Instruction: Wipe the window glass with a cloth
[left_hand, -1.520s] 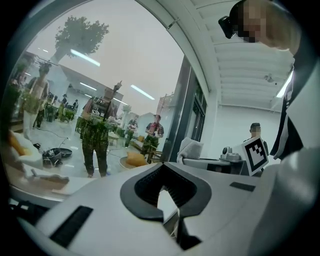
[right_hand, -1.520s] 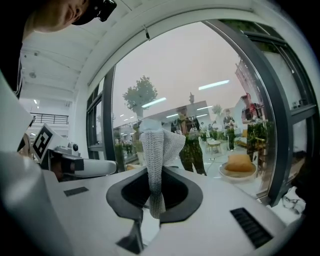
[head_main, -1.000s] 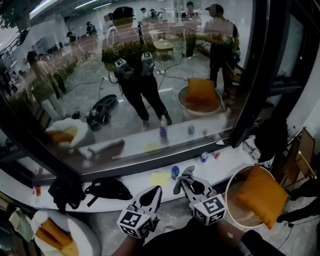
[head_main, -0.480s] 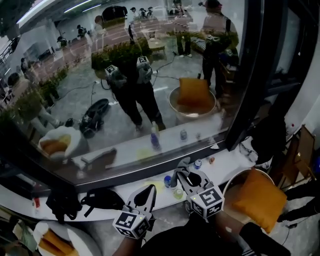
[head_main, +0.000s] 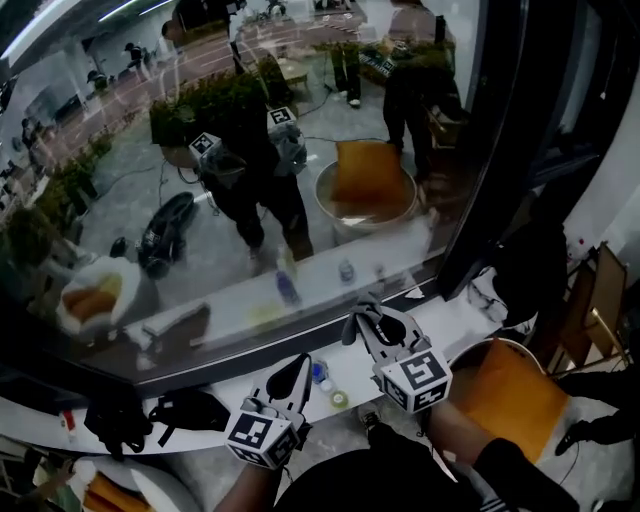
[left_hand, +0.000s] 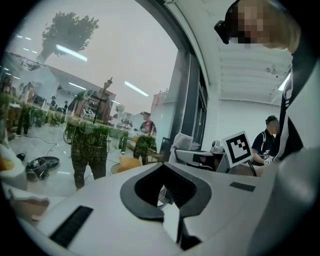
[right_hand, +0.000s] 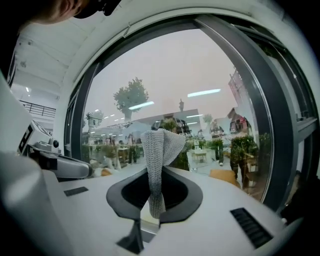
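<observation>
- The left gripper (head_main: 291, 378) is held low, just in front of the white sill (head_main: 465, 318). In the left gripper view its jaws (left_hand: 167, 215) are seen brought together, with nothing caught between them.
- The right gripper (head_main: 372, 325) is held a little higher and further forward, beside the left one, with its tip over the dark lower frame (head_main: 250, 345) of the window.
- A grey knitted cloth (right_hand: 160, 150) is pinched between the closed jaws of the right gripper (right_hand: 155, 212). Its free end stands up above them as a folded tuft, in front of the window glass (right_hand: 165, 75). In the head view the cloth (head_main: 358, 316) is seen only as a small grey bunch at the jaw tips. Whether it touches the pane cannot be told.
- On the sill, a small blue-topped bottle (head_main: 320, 374) is seen between the two grippers, and a black bag (head_main: 190, 410) lies further to the left.
- To the right, an orange cushion (head_main: 510, 400) is seen resting in a round seat.
- Beyond the sill the window glass (head_main: 120, 230) is seen rising. In it the person and both marker cubes are reflected (head_main: 245, 160).
</observation>
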